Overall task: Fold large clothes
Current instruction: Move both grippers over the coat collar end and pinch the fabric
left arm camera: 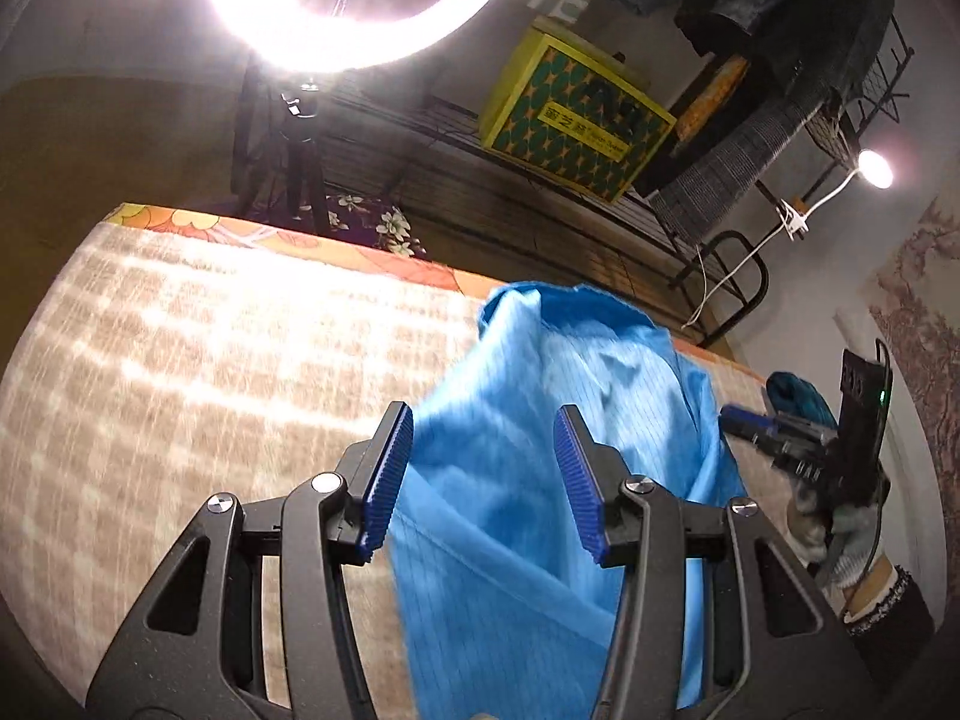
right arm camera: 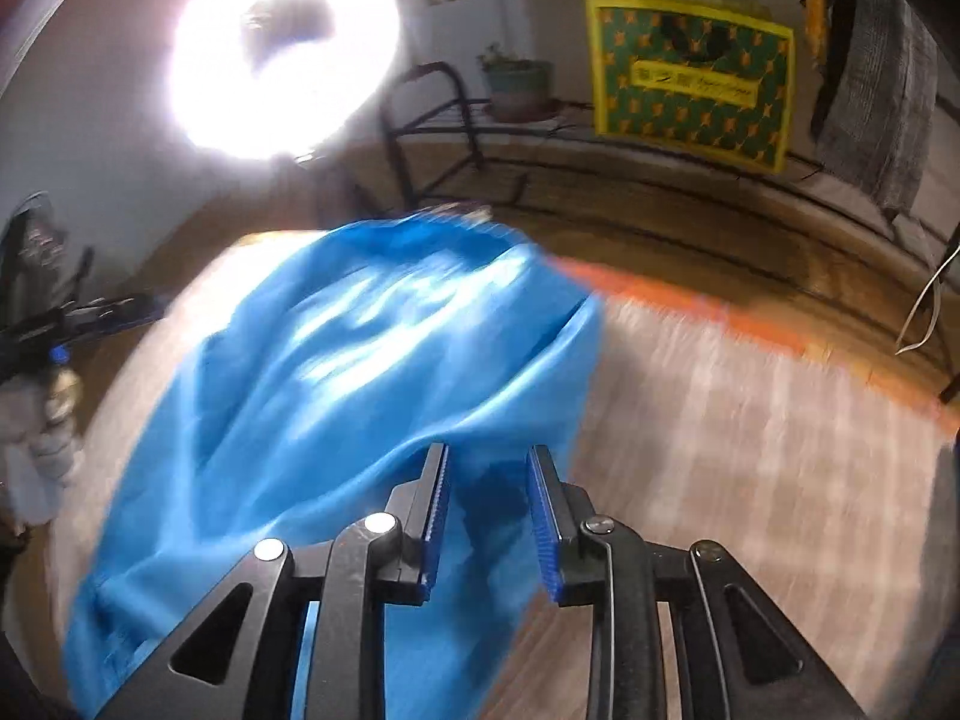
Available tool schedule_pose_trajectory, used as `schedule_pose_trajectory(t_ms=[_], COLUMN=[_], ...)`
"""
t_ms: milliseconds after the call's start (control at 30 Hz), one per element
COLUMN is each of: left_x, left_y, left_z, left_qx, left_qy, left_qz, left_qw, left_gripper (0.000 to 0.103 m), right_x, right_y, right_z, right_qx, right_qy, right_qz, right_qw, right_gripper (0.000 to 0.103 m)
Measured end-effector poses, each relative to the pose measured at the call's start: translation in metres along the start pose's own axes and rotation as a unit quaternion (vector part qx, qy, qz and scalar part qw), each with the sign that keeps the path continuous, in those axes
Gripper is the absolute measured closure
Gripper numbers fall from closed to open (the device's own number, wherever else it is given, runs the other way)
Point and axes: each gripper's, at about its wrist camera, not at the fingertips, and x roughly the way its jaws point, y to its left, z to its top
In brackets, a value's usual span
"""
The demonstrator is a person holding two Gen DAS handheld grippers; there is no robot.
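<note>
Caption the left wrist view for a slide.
Left tool open above blue garment on checked mat.

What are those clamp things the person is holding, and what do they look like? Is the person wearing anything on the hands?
Each is a black plastic tool: the left gripper and right gripper have two flat fingers lined with ribbed blue pads, hinged on silver bolts. In the left view, the right-hand tool carries a black box with a cable and green light; that hand wears a grey knitted glove.

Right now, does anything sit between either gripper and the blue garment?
Nothing visible does. The blue garment already lies between the fingers of the left gripper and of the right gripper; neither pair presses on it.
</note>
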Motion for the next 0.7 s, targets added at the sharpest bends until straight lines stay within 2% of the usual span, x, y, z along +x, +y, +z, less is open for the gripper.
schedule_pose_trajectory(t_ms=[100,167,233,300,333,367,433,533,633,700], left_x=[0.007,0.014,0.022,0.028,0.030,0.031,0.033,0.035,0.034,0.031], left_y=[0.005,0.009,0.012,0.014,0.013,0.013,0.011,0.011,0.016,0.022], left_z=[0.004,0.006,0.008,0.007,0.007,0.006,0.005,0.005,0.009,0.013], left_qx=[0.001,-0.006,-0.017,-0.019,-0.017,-0.014,-0.006,0.006,-0.005,-0.020], left_qy=[-0.001,0.003,0.008,0.011,0.011,0.012,0.014,0.017,0.016,0.014], left_qz=[-0.010,-0.021,-0.034,-0.032,-0.031,-0.030,-0.025,-0.023,-0.028,-0.047], left_qw=[0.9999,0.9998,0.9992,0.9992,0.9993,0.9994,0.9996,0.9996,0.9995,0.9986], left_gripper=[0.054,0.054,0.054,0.054,0.054,0.054,0.054,0.054,0.052,0.045], right_x=[-0.005,0.002,0.014,0.027,0.032,0.036,0.036,0.034,0.040,0.028], right_y=[-0.032,-0.051,-0.059,-0.056,-0.053,-0.048,-0.034,-0.017,-0.017,-0.029], right_z=[0.012,0.015,0.017,0.019,0.021,0.025,0.035,0.048,0.049,0.046], right_qx=[0.060,0.099,0.116,0.107,0.096,0.084,0.047,-0.021,-0.039,-0.013], right_qy=[-0.035,-0.025,-0.006,0.009,0.012,0.019,0.013,0.002,0.018,-0.005], right_qz=[0.042,0.074,0.102,0.100,0.091,0.078,0.027,-0.054,-0.069,-0.029], right_qw=[0.997,0.992,0.988,0.989,0.991,0.993,0.998,0.998,0.997,0.999], right_gripper=[0.066,0.051,0.050,0.053,0.070,0.096,0.102,0.103,0.103,0.100])
